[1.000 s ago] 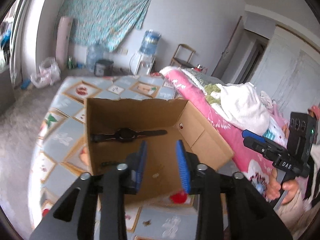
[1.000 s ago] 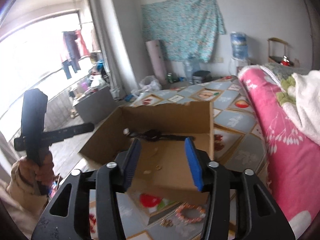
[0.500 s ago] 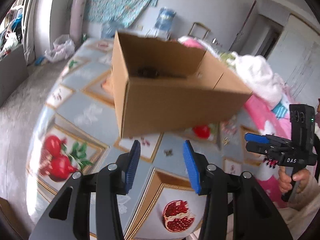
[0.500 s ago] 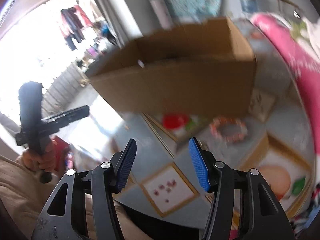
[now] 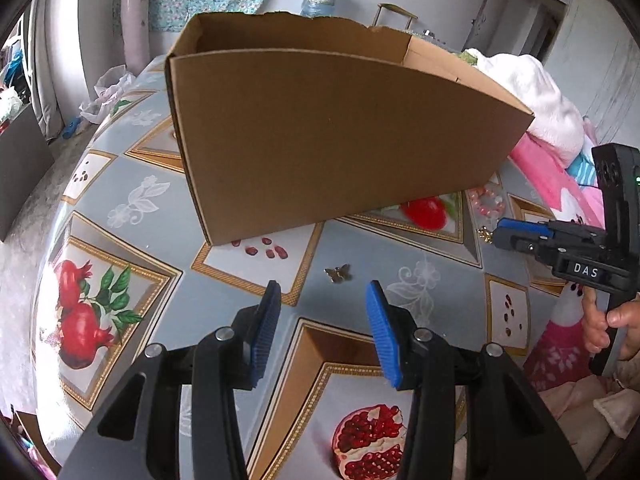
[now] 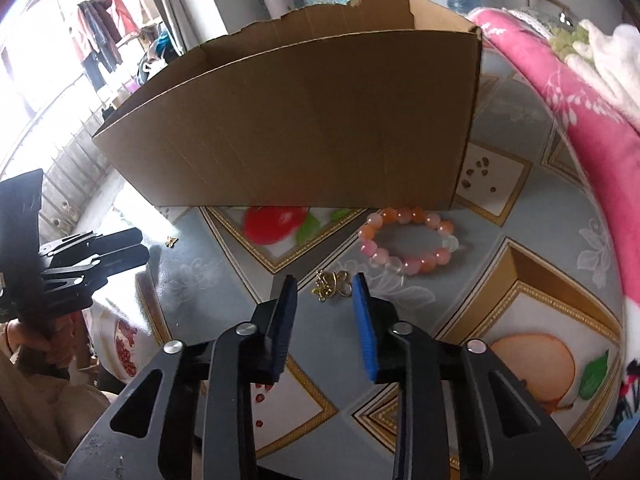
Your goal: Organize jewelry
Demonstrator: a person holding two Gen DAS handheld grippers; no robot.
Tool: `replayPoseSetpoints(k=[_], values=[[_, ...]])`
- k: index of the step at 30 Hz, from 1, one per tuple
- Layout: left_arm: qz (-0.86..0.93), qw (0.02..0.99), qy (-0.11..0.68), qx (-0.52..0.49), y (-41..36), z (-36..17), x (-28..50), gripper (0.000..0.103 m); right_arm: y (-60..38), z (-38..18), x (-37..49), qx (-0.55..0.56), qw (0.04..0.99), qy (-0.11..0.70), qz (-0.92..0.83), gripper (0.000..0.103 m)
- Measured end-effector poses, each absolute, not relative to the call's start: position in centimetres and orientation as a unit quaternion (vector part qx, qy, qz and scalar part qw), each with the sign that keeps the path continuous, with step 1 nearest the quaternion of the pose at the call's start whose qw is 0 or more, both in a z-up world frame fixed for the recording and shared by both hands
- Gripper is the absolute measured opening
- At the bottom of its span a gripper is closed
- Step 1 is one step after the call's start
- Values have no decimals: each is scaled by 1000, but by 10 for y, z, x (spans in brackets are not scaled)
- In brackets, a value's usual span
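- Right gripper (image 6: 324,280), jaws just narrowed yet clear of everything, hovers directly before the gold charm (image 6: 331,283) on the table (image 6: 560,240).
- Left gripper (image 5: 324,292), jaws parted and empty, faces the butterfly charm (image 5: 338,273).

A cardboard box (image 6: 304,120) stands on the table (image 6: 540,240). Before the box, near its right end, lies a bead bracelet (image 6: 408,240). A small chain piece (image 6: 330,282) lies just before the bracelet. Further left, apart from them, lies a butterfly charm (image 5: 338,273).
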State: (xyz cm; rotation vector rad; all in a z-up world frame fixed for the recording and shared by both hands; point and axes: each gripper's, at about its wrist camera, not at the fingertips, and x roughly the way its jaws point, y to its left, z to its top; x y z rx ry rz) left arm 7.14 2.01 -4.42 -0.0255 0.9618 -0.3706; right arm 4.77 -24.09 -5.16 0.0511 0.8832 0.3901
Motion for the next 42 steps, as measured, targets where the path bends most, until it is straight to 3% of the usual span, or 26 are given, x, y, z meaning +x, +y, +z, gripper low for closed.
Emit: replayPoseSetpoints(k=[12,23,26,30,42], values=[[-177,869,462,3,14,-49,77,43,-215,-64,47,-80,892,415,162,0],[-180,871,457,1,16,-48,77,43,-244,-32,45,43,894,389,217,0],[-181,871,456,2,17,-48,76,43,-239,-32,46,32,890,396,222,0],[-184,870,457,3,17,-48,76,43,-220,-44,52,-12,893,405,194,25],[-182,871,457,7,15,-47,73,43,-197,-68,55,-109,894,406,156,9]])
